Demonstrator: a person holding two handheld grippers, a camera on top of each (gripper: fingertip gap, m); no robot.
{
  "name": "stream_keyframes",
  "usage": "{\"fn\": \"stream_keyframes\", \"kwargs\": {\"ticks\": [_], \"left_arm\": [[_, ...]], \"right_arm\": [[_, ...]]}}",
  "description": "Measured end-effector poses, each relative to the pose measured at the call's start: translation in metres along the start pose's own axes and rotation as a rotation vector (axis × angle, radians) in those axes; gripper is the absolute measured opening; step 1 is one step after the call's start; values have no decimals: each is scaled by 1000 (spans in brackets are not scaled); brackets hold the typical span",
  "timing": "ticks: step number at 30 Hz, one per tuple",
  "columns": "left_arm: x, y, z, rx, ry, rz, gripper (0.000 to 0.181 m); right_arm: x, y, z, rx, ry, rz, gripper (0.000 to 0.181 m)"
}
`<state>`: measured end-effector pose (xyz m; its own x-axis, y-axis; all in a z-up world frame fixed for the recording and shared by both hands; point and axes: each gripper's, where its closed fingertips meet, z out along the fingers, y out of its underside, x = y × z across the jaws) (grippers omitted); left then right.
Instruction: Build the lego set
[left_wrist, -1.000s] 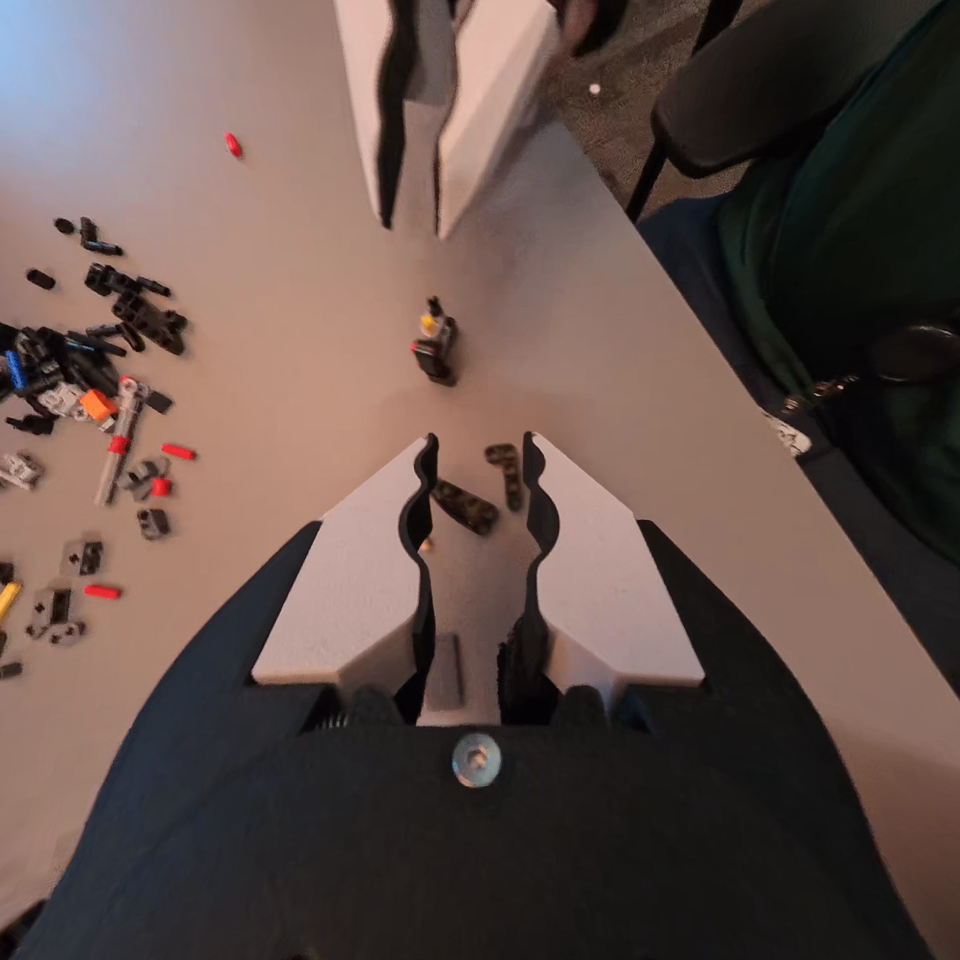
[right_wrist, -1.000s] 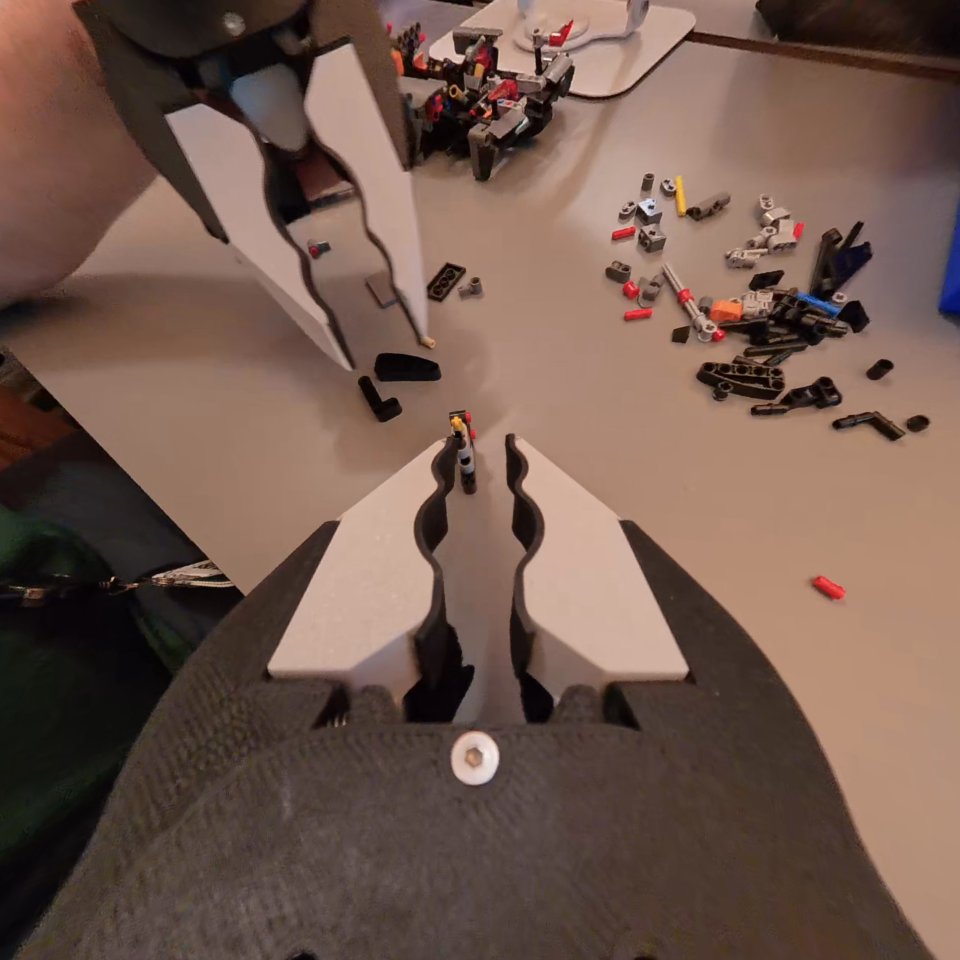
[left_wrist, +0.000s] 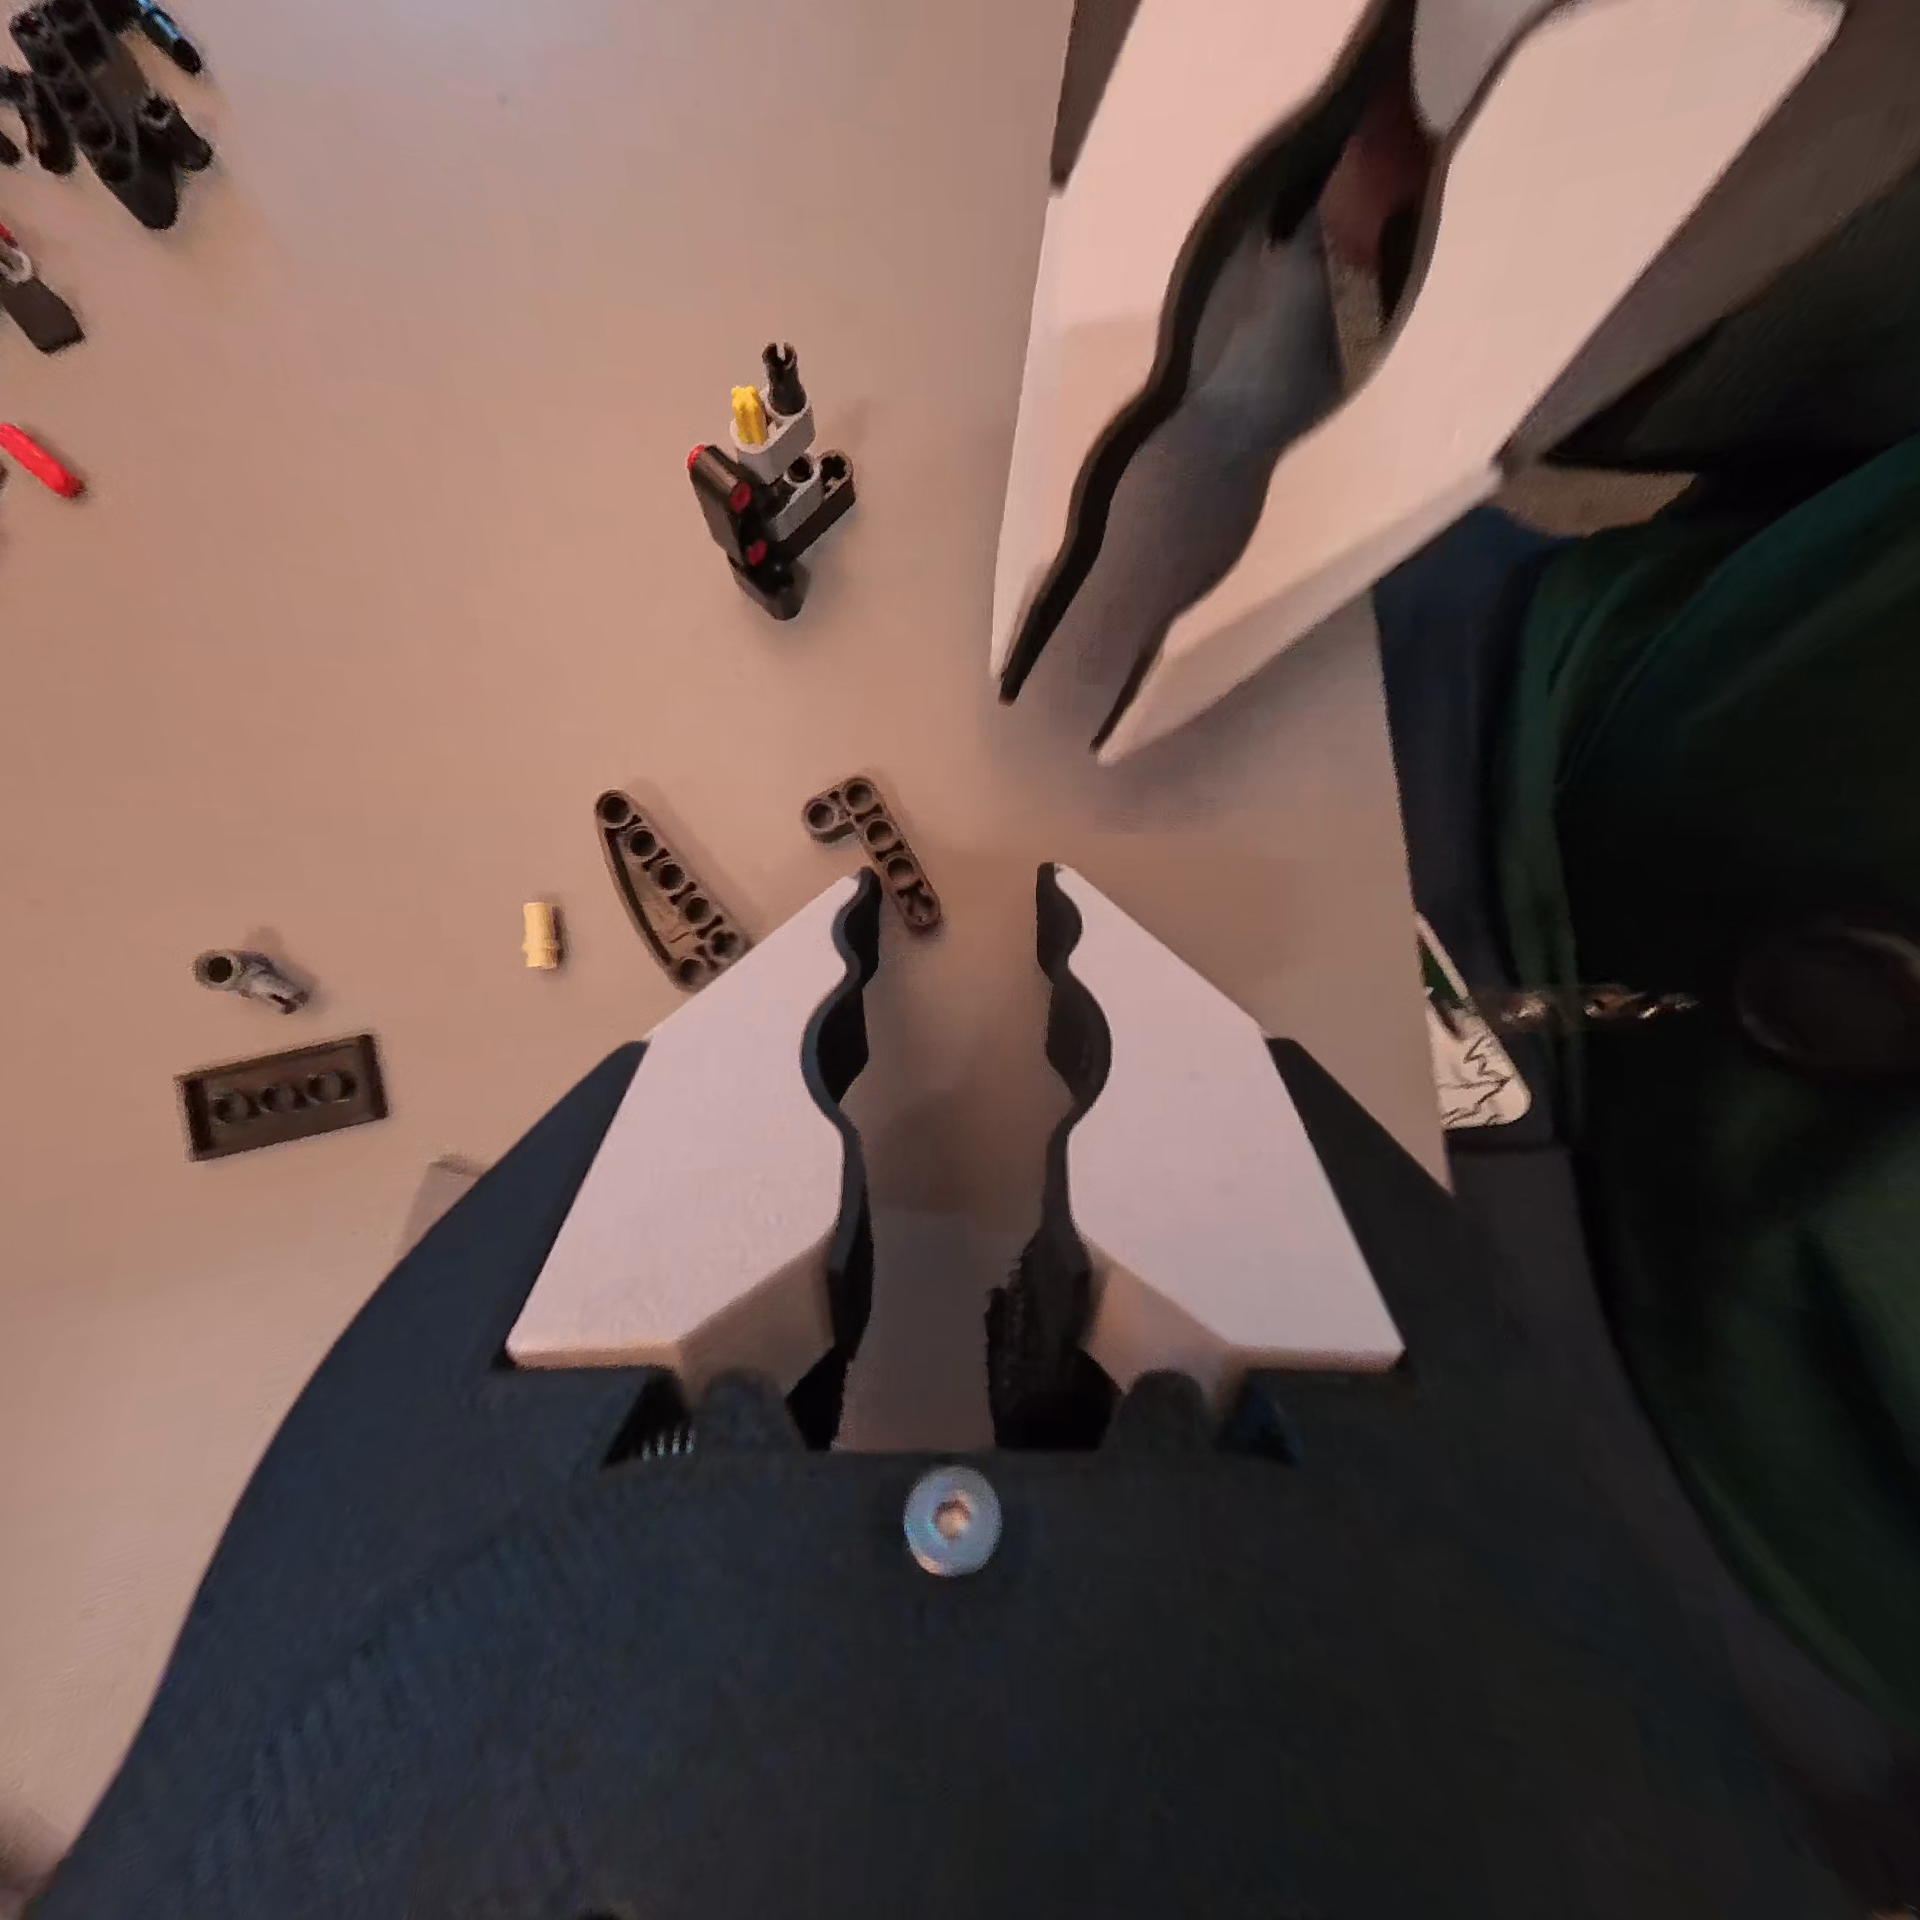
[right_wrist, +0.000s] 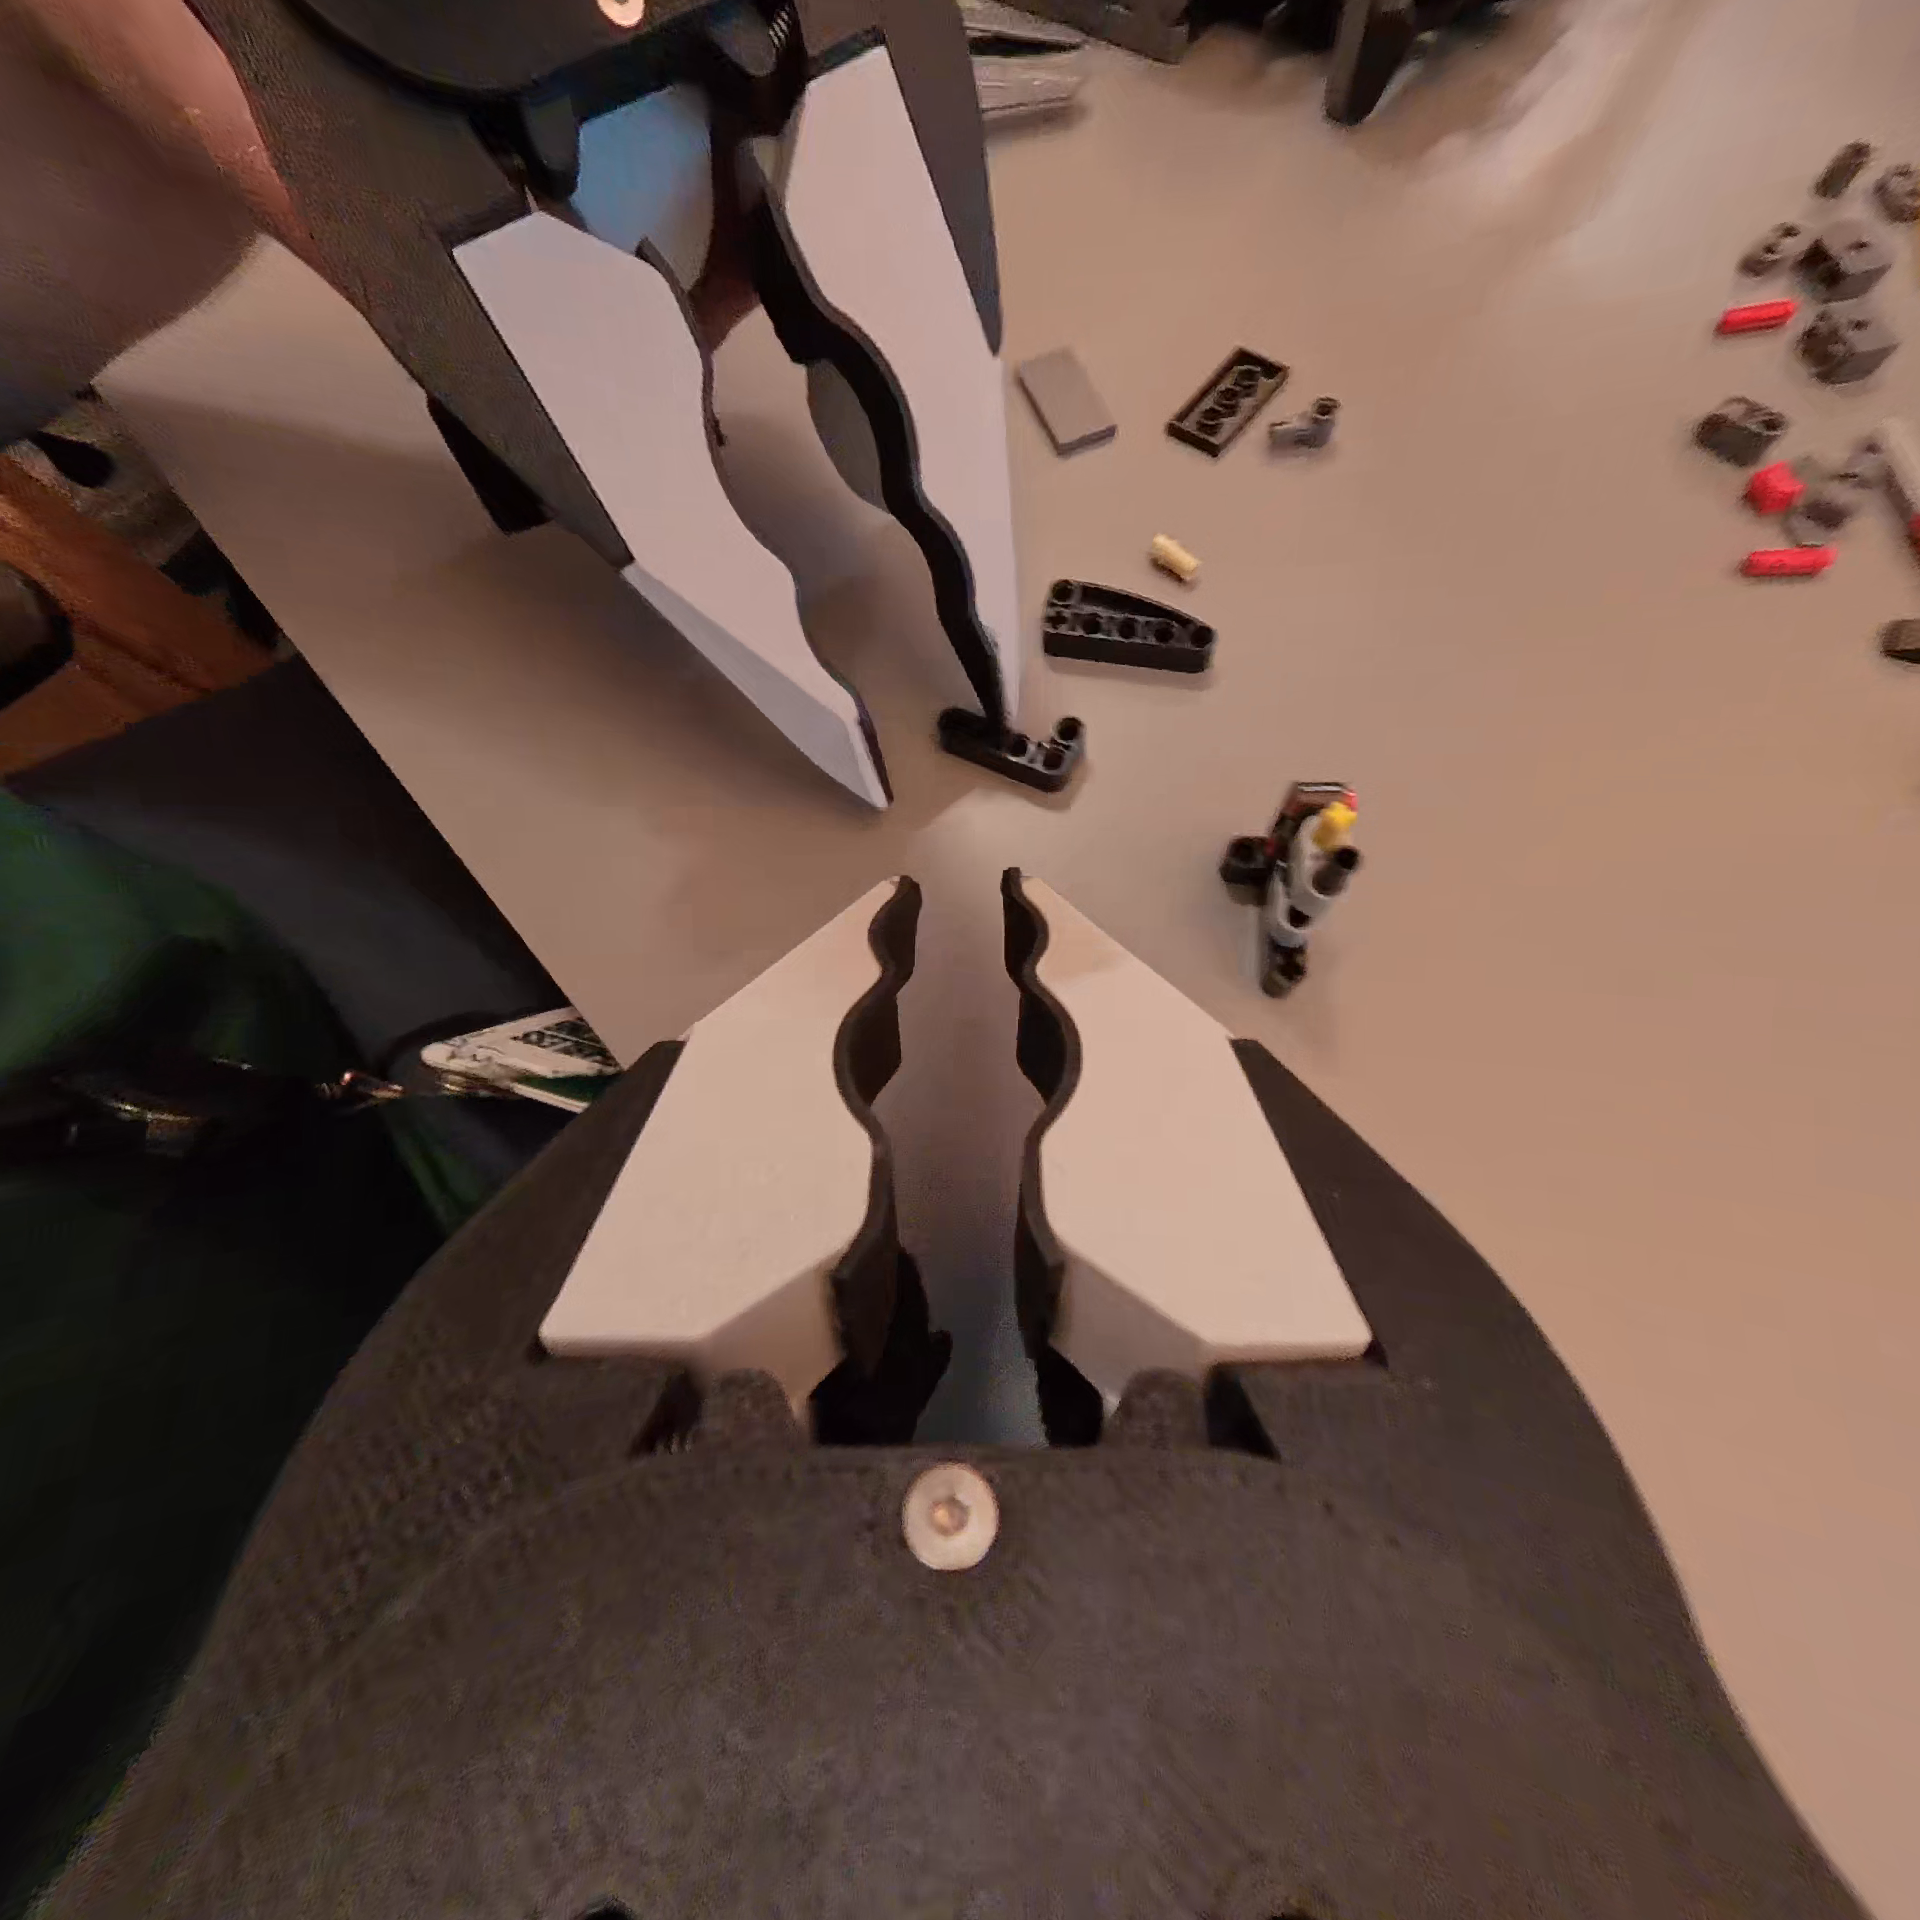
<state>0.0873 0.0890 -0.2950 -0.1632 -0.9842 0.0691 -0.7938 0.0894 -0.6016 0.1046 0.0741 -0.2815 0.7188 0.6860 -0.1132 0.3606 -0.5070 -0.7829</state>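
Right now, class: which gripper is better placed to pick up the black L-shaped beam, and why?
Left. The left gripper is open with one fingertip at the L-shaped beam. The right gripper is empty, barely parted, and pointed at bare table beside it.

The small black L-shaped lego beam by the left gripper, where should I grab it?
Grip the small black L-shaped lego beam across its long arm, coming straight down: it lies flat on the table, narrow sides exposed.
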Motion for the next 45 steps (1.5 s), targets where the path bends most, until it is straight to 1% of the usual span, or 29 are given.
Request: {"fn": "stream_keyframes", "kwargs": {"ticks": [2, 3, 5, 8, 13, 16, 19, 23, 25, 28, 29, 32, 35, 38, 41, 45], "left_arm": [[10, -1, 3, 8, 14, -54, 30], [11, -1, 4, 13, -1, -63, 31], [20, -4, 5, 33, 14, -76, 32], [40, -16, 3, 127, 128, -106, 34], [25, -13, -13, 153, 71, -114, 34], [8, -6, -16, 136, 1, -108, 34], [4, -5, -16, 140, -4, -99, 35], [-2, -8, -17, 136, -55, -11, 36], [-5, -10, -16, 138, -64, 26, 37], [-7, -11, -14, 146, -60, 100, 39], [-6, -14, -13, 162, -55, 125, 37], [-1, -22, -14, 209, -22, 187, 24], [-2, -27, -15, 221, -7, 208, 12], [-3, -39, -19, 252, -2, 241, 12], [-9, -56, -20, 284, -11, 257, 12], [-20, -71, -15, 273, -29, 299, 12]], "right_arm": [[-2, -1, 6, -3, 0, 7, 16], [-3, 0, 9, -9, 2, 10, 16], [-2, 0, 11, -18, 11, 19, 19], [1, 0, 12, -19, 16, 23, 23], [2, 1, 11, -40, 36, 17, 26], [1, 1, 17, -51, 48, 23, 26], [6, 1, 22, -72, 91, 24, 9], [9, 1, 22, -79, 88, 11, 6], [11, 0, 20, -75, 98, -22, 6], [9, -5, 14, -39, 69, -21, 6], [8, -7, 12, -25, 55, -19, 6], [5, -12, 5, -1, 35, -55, 6], [6, -14, -2, -1, 26, -77, 6], [9, -19, -11, 15, 19, -82, 6], [21, -26, -24, 18, 55, -107, 6], [39, -28, -33, -8, 93, -129, 6]]}}
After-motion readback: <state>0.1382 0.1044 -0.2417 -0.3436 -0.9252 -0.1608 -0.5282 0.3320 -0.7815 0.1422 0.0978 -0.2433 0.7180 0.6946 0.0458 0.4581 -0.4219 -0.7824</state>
